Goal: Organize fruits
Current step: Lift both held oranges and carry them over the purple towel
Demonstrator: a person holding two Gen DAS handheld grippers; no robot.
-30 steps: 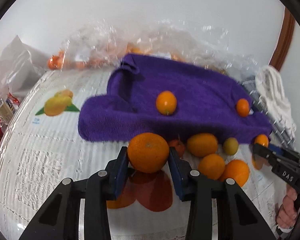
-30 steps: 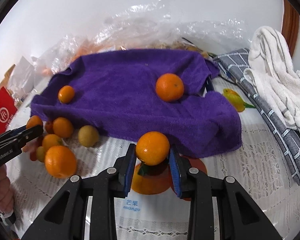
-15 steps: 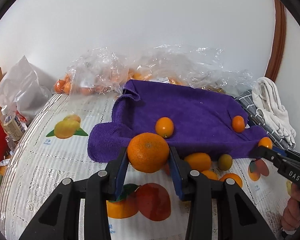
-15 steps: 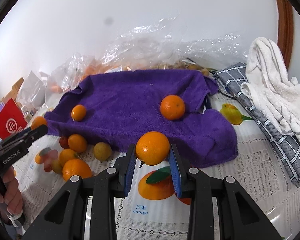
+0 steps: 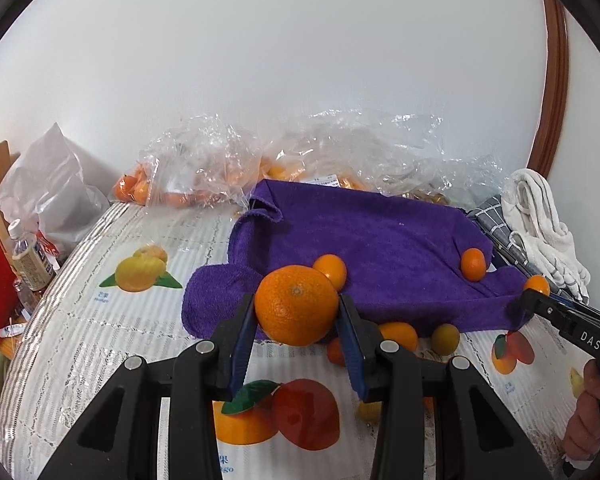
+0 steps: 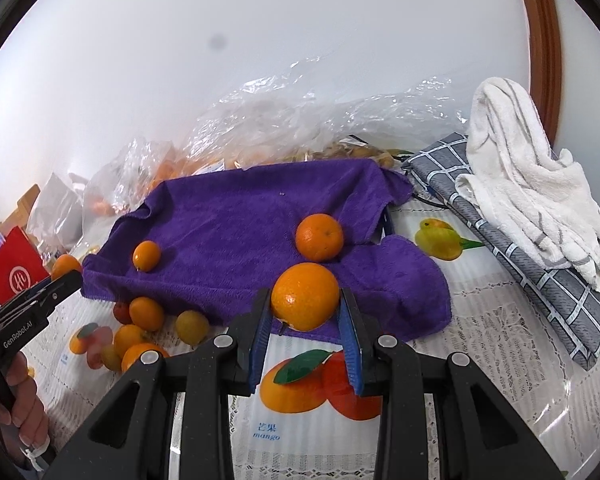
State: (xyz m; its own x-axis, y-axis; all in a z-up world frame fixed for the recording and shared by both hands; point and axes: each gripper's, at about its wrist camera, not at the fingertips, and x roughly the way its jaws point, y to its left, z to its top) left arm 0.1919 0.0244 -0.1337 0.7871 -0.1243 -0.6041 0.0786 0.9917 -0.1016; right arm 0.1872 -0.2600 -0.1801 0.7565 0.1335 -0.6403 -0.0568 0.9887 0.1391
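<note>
Left hand-held gripper [image 5: 297,322]: clenched on a large orange [image 5: 296,305], held at lower centre of the frame above the purple towel [image 5: 380,248] edge. Right hand-held gripper [image 6: 304,320]: clamped on a second orange [image 6: 305,295]. Against the earlier frames, both are seen raised higher above the table [image 5: 112,328].

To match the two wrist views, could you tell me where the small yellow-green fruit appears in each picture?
Left wrist: the yellow-green fruit sits lower right, on the tablecloth just in front of the purple towel.
Right wrist: it sits lower left, again just in front of that towel's near edge.
Shared landmark: the purple towel.
</note>
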